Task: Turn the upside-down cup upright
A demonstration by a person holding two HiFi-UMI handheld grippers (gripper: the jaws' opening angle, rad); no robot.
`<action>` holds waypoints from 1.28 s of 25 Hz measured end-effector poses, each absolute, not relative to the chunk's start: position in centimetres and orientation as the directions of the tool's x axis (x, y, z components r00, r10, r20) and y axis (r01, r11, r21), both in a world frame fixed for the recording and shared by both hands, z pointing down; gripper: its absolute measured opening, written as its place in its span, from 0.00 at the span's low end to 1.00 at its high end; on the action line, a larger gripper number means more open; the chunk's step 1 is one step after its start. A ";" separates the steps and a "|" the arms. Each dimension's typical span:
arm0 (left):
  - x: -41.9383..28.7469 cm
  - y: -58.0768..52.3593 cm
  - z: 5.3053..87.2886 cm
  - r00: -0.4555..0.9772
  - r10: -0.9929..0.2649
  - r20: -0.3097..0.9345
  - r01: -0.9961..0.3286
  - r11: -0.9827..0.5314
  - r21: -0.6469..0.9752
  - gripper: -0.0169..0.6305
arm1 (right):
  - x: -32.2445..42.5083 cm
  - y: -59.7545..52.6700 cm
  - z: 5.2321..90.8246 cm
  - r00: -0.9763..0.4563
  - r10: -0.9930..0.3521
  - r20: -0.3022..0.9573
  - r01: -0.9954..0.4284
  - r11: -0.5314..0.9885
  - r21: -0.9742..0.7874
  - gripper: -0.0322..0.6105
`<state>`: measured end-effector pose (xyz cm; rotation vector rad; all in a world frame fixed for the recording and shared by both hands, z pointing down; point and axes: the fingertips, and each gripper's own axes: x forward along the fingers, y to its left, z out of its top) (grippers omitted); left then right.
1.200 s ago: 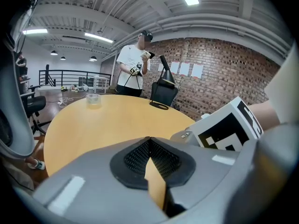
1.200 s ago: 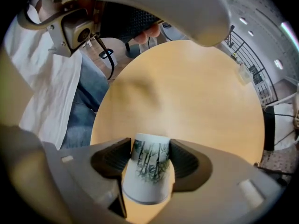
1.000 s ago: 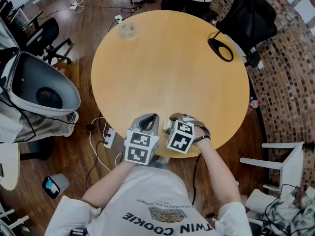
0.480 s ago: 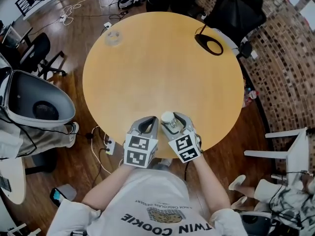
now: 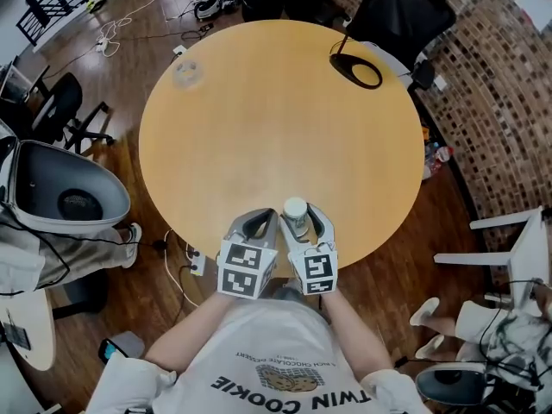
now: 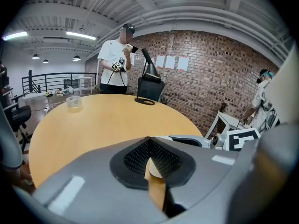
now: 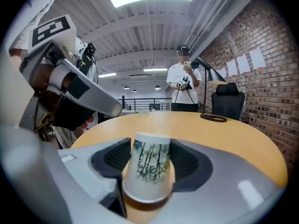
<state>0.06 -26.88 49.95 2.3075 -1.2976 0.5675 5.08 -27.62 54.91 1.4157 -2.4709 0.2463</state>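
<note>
Nearest, at the near edge of the tabletop (image 5: 276, 136), the right gripper (image 5: 302, 224) is clamping a paper cup (image 7: 149, 171) - its pads are pressing both sides, and the cup is sitting upside down, closed base up. Just beside it, the left gripper (image 5: 256, 223) is hovering with jaws closed together, holding nothing. Farther off, a clear glass (image 5: 187, 72) is sitting by the far left edge - a black lamp base (image 5: 355, 70) by the far right.

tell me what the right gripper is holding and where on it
The right gripper holds the upside-down cup, fingers on opposite sides of its wall. The left gripper is shut, empty.
</note>
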 end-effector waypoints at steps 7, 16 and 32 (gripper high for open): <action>-0.1 -26.5 50.3 0.482 -0.684 0.547 -0.865 -0.471 0.174 0.04 | 6.3 -26.4 55.3 -0.420 -0.840 0.343 -0.899 0.438 -0.028 0.46; -0.3 -26.4 49.6 0.510 -0.677 0.531 -0.851 -0.486 0.199 0.04 | 6.3 -25.4 56.2 -0.398 -0.828 0.396 -0.906 0.422 -0.030 0.46; -0.9 -24.4 49.8 0.609 -0.619 0.496 -0.780 -0.581 0.232 0.04 | 6.8 -23.8 52.5 -0.298 -0.868 0.397 -0.948 0.317 -0.019 0.46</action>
